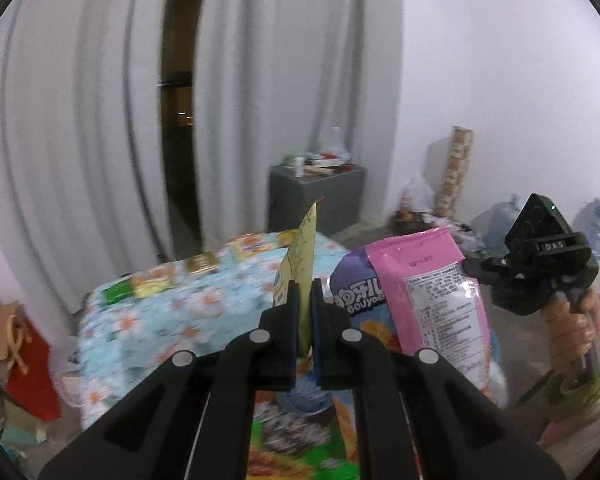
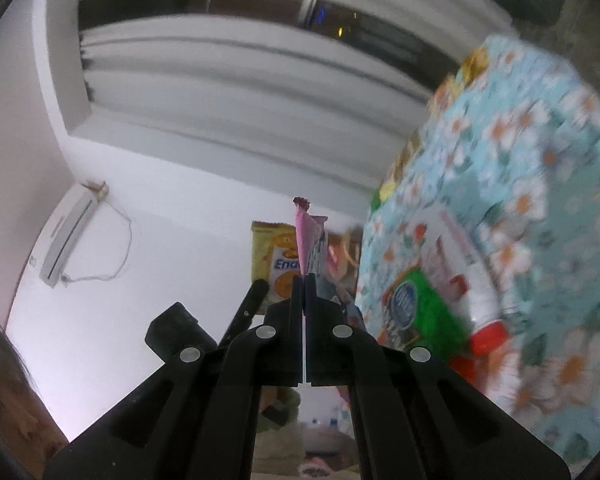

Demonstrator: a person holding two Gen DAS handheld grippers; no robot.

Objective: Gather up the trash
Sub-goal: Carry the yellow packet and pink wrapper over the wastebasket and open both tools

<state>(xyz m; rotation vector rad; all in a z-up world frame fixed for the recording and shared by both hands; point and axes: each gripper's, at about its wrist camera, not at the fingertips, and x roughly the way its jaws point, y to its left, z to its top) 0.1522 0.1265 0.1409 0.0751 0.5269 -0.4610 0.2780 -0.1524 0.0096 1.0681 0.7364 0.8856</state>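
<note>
Left wrist view: the left gripper (image 1: 305, 300) has its jaws nearly together, pinching the lower edge of a yellow snack wrapper (image 1: 300, 256) that stands up edge-on between the pads, its pointed top rising above the fingertips. Just to the right of it hangs a pink and purple snack bag (image 1: 416, 300), its printed back panel facing the camera. At the bag's right edge is the right gripper (image 1: 472, 268), seen from the side with a hand (image 1: 572, 328) wrapped round its handle; how it grips the bag is hidden from this side. Below and behind both wrappers lies a table covered with a light blue flowered cloth (image 1: 172, 312), with small packets along its far edge. A grey cabinet (image 1: 316, 196) stands against the white curtain further back.

From the right wrist view, tilted sideways, the right gripper (image 2: 304, 280) is pressed shut on the thin edge of the pink bag (image 2: 306, 236), which sticks straight out beyond the fingertips. The yellow wrapper (image 2: 274, 260) shows flat-on just behind and to the left, held by the other gripper's black finger (image 2: 252, 300). The flowered cloth (image 2: 520, 160) fills the right side, carrying a green packet (image 2: 424, 312) and a white bottle with a red cap (image 2: 476, 280), both blurred.
</note>
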